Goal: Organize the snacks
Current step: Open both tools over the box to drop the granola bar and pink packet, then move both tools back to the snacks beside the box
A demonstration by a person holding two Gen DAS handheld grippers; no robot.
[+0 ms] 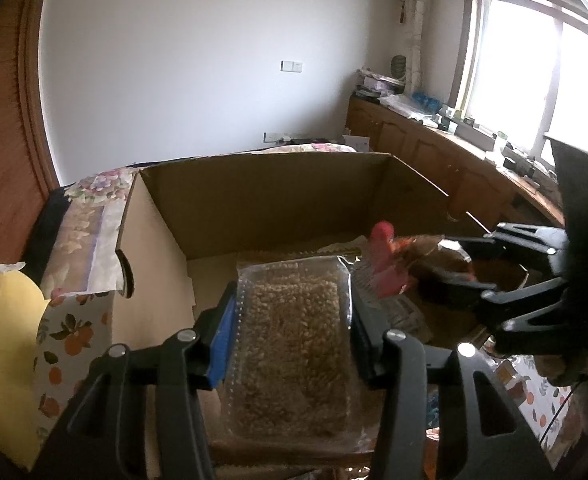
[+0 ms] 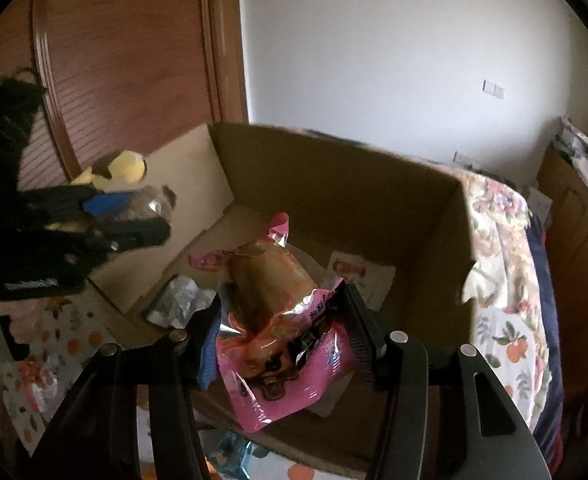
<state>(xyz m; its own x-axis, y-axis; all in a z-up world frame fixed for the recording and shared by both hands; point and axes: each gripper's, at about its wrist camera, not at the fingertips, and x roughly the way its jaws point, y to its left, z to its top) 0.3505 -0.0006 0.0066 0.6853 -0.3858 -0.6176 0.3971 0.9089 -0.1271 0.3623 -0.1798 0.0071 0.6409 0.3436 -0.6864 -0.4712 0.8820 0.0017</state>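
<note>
1. Holding a clear pack of brown grain snack (image 1: 292, 344), the left gripper (image 1: 292, 320) stood part open, its pads pressed on the pack's two long sides; no gap showed.
2. The pack hung over the near left part of the cardboard box (image 1: 262, 196), tilted down toward the box floor.
3. The right gripper (image 2: 282, 332) was part open and clamped on a pink snack packet (image 2: 278, 344), the packet's brown content bulging forward past the fingertips.
4. That packet sat above the near edge of the box; from the left wrist view it lay to the right of the grain pack, apart from it.
5. A white packet (image 2: 360, 274) and a crumpled silver wrapper (image 2: 178, 306) lay on the box floor.
6. A yellow plush toy (image 2: 120, 168) sat outside the box's left wall.
</note>
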